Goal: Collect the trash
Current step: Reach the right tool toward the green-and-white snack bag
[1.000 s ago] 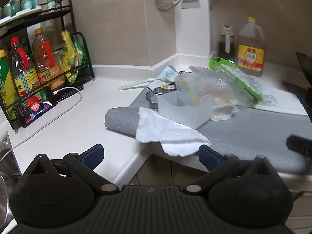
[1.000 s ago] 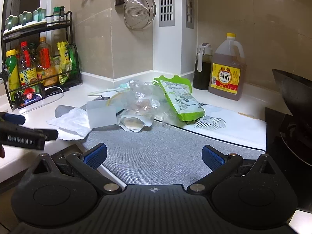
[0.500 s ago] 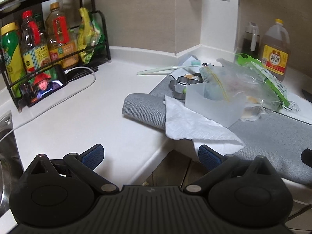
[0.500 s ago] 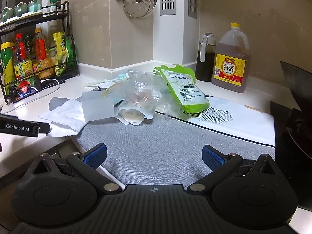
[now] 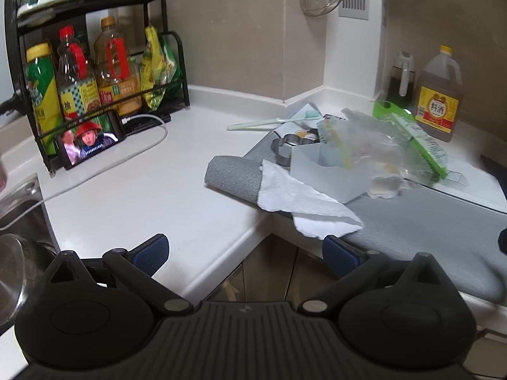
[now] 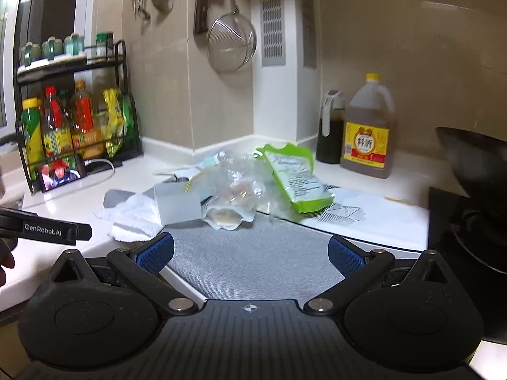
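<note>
The left gripper (image 5: 244, 251) holds its blue-padded fingers (image 5: 150, 253) wide apart with nothing between them, poised over the counter's front corner. The right gripper (image 6: 250, 251) is equally spread and empty, above the grey mat (image 6: 253, 253).

Just ahead of the left gripper a white paper towel (image 5: 301, 199) droops over the counter edge, touching a translucent white box (image 5: 329, 171). Behind the box lie a crumpled clear bag (image 5: 374, 141), one green pouch (image 6: 294, 177) and one small sealed packet (image 6: 226, 217), all crowded together on the mat.

Two bottles, a yellow-capped jug (image 6: 369, 129) and a dark cruet (image 6: 331, 126), stand against the wall. A wok (image 6: 475, 161) bounds the right side; the white counter (image 5: 142, 190) left of the mat lies open.
</note>
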Available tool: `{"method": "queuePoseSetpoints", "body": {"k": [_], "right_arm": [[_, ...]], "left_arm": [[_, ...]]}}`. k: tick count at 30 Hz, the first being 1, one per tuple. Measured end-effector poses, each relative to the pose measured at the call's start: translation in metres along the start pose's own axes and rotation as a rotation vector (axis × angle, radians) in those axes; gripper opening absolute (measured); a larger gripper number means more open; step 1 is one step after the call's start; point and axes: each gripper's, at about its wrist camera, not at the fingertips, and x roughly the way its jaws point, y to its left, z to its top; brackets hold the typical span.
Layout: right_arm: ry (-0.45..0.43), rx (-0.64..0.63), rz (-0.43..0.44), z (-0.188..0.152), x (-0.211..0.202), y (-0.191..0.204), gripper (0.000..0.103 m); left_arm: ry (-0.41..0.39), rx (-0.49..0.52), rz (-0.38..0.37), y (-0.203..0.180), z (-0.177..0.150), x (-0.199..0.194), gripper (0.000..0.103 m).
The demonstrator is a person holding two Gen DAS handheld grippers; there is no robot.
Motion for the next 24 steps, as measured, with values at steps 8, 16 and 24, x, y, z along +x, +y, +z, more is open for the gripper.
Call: {"method": "queuePoseSetpoints", "body": {"k": [8, 16, 24], "right_arm": [[-0.046, 0.028, -0.035, 0.005, -0.013, -0.013, 0.103], [-0.189, -0.02, -0.108, 0.026, -0.017, -0.011, 0.103], [0.083, 0.141, -0.03, 0.017, 0.039, -0.024, 0.103]], "left_arm": [[-0.02, 0.011, -0.014, -0.008, 0.005, -0.011, 0.103], [-0.023, 0.019, -0.049, -0.014, 0.012, 0.002, 0.103], [-0.023, 0.027, -0.047, -0.011, 0.022, 0.02, 0.103]]}}
